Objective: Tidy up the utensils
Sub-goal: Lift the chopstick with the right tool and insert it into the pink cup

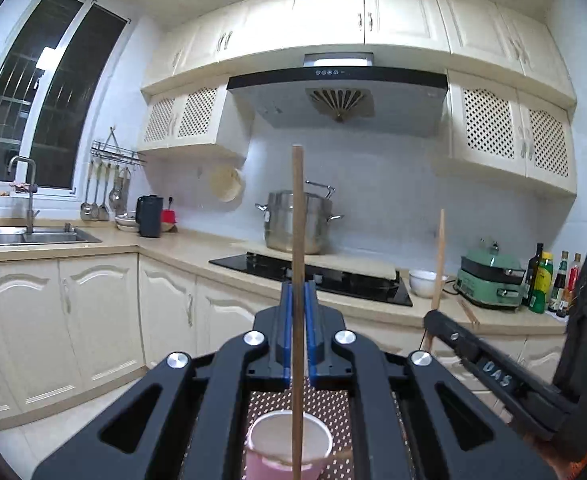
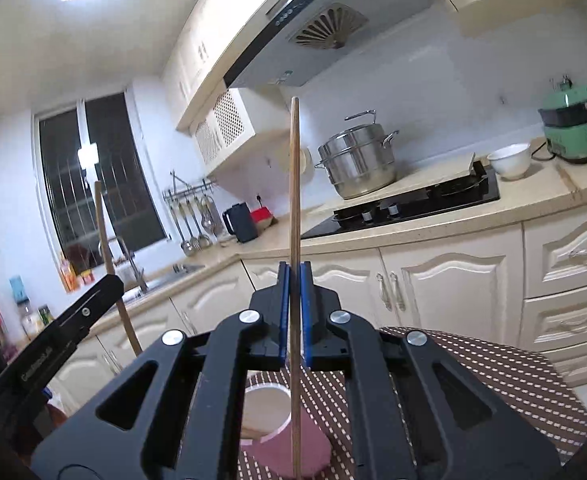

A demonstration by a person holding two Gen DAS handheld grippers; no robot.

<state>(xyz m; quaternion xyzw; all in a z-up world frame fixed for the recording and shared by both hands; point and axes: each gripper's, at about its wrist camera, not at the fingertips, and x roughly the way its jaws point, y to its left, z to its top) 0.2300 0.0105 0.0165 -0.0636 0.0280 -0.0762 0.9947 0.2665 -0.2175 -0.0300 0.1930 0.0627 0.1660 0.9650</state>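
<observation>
My left gripper (image 1: 298, 286) is shut on a brown wooden chopstick (image 1: 298, 216) that stands upright, its lower end over a pink cup (image 1: 289, 446) with a white inside. My right gripper (image 2: 294, 270) is shut on a second wooden chopstick (image 2: 294, 184), also upright, its lower end in front of the same pink cup (image 2: 285, 440). The cup stands on a brown dotted mat (image 2: 493, 368). The right gripper (image 1: 439, 314) with its chopstick shows at the right of the left wrist view. The left gripper (image 2: 111, 280) shows at the left of the right wrist view.
A kitchen counter (image 1: 181, 248) runs behind, with a steel pot (image 1: 297, 220) on a black hob (image 1: 325, 276), a white bowl (image 1: 425, 282), a green appliance (image 1: 489, 280), bottles (image 1: 541, 280), a black kettle (image 1: 149, 216) and a sink (image 1: 33, 236). Another thin stick lies inside the cup.
</observation>
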